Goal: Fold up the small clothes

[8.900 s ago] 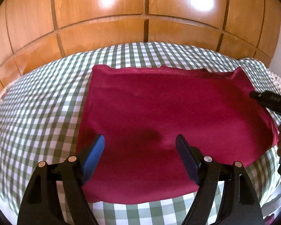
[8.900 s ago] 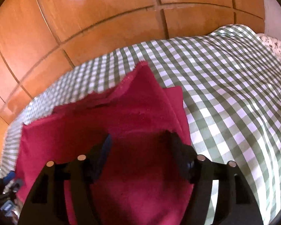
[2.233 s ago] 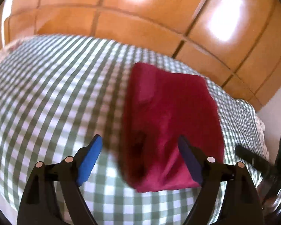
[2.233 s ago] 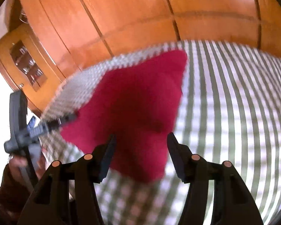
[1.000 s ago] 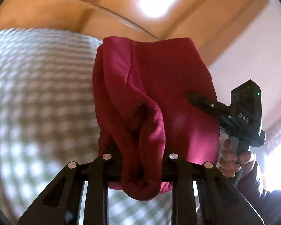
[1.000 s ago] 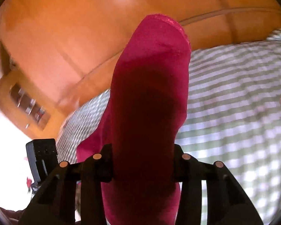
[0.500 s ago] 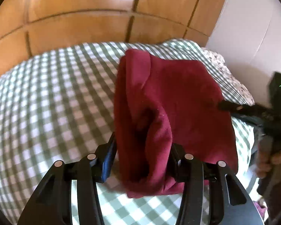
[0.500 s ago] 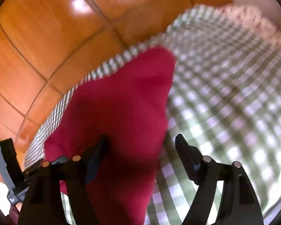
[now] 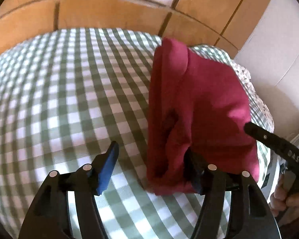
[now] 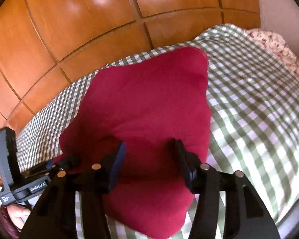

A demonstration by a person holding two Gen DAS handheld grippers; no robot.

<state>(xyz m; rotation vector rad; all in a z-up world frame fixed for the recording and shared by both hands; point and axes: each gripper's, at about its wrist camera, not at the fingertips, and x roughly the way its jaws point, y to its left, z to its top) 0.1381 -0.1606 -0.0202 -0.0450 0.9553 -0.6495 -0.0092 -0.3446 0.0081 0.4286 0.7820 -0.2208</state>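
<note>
A folded dark red cloth [image 9: 199,115] lies on the green-and-white checked bed cover [image 9: 69,99]. My left gripper [image 9: 151,165] is open; its right finger sits against the cloth's near left corner and its left finger is over bare cover. In the right wrist view the red cloth [image 10: 149,103] fills the middle, and my right gripper [image 10: 149,159] is open over its near part, holding nothing. The right gripper's body [image 9: 273,141] shows at the right edge of the left view; the left gripper's body [image 10: 20,169] shows at lower left of the right view.
Wooden wardrobe panels [image 10: 89,29] stand behind the bed. A floral pillow [image 10: 275,45] lies at the far right of the bed beside a pale wall [image 9: 279,39]. The checked cover stretches left of the cloth.
Both grippers held the cloth lifted a second ago; both jaws have now opened and the folded cloth rests on the bed. The left gripper has shifted left of the cloth.
</note>
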